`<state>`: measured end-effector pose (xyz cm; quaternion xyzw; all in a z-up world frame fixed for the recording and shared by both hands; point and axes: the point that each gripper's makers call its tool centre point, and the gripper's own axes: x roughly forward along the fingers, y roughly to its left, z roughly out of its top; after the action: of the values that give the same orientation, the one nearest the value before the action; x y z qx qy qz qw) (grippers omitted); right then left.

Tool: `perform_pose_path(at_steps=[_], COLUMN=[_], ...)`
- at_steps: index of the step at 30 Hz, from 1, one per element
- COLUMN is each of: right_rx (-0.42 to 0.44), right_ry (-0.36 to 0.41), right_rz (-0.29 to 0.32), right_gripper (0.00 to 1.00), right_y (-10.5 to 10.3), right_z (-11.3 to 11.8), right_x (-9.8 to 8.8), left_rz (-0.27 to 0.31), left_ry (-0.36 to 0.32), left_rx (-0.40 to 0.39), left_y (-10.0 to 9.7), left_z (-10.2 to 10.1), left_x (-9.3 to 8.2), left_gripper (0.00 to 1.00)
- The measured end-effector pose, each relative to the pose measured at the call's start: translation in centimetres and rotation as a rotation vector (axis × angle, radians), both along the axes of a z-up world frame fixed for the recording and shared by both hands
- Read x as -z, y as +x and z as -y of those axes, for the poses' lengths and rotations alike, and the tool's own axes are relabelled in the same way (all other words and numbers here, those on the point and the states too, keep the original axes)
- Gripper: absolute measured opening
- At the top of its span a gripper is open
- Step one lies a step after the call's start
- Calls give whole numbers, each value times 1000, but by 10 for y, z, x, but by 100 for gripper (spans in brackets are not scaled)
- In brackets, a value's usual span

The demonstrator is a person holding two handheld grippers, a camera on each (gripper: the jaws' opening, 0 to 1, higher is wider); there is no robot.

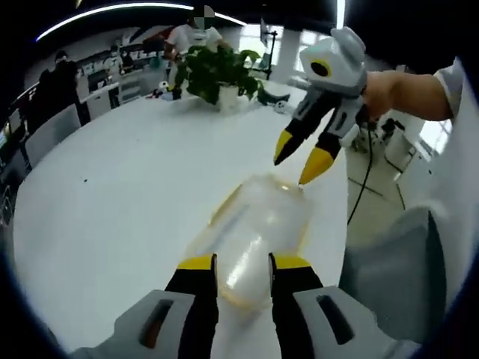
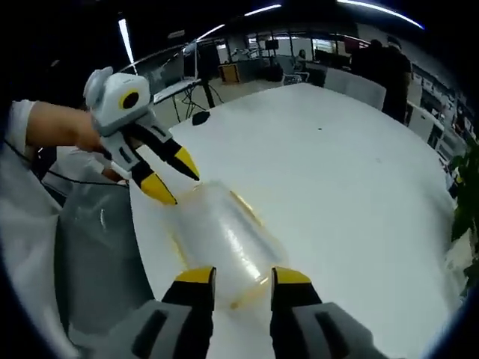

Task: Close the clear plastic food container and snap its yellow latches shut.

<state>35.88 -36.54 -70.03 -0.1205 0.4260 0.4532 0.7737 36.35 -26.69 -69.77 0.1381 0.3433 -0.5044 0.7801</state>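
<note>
clear container point(image 1: 258, 235) on white table point(image 1: 112, 194), 2 grippers parted at its ends

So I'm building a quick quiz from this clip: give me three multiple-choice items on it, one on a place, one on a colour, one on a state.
1. Where does the clear container rest?
A. white table
B. chair
C. floor

2. What colour are the tips of the tongs?
A. red
B. yellow
C. green

3. How do the right tongs stand?
A. clamped on the container
B. open beside its far end
C. shut on the plant

Key: 1 A, it lies on the white table. 2 B, yellow on both, as on the left tongs. 3 B, jaws spread, gripping nothing.
</note>
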Motion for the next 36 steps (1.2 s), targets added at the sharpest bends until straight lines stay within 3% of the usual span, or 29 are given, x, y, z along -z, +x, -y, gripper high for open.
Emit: perform_pose_path(at_steps=[7, 9, 11, 15, 17, 22, 24, 28, 33, 36], right_rx=[-101, -179, -202, -206, -234, -297, -331, -348, -395, -407], right_ry=[31, 20, -26, -37, -14, -43, -33, -33, -79, -80], right_rz=[64, 106, 111, 120, 124, 135, 143, 131, 149, 124], right_gripper=[21, 20, 19, 18, 17, 17, 18, 23, 31, 33], right_y=[3, 4, 5, 8, 8, 8, 9, 12, 23, 26], right_z=[-21, -29, -29, -34, -43, -52, -57, -63, -67, -68], right_x=[-6, -5, 2, 6, 3, 7, 7, 10, 21, 22], left_rz=[34, 57, 63, 64, 59, 68, 109, 159, 196, 200], left_ry=[17, 42, 51, 53, 59, 72, 105, 170, 175, 177], left_rx=[90, 138, 146, 178, 191, 234, 277, 273, 260, 261], left_y=[-6, -9, -10, -14, -19, -33, -38, -34, -32, -34], left_z=[19, 23, 26, 31, 34, 40, 41, 35, 37, 40], left_x=[6, 10, 12, 14, 17, 18, 20, 28, 28, 29], left_gripper=[17, 15, 16, 15, 17, 20, 27, 38, 42, 42])
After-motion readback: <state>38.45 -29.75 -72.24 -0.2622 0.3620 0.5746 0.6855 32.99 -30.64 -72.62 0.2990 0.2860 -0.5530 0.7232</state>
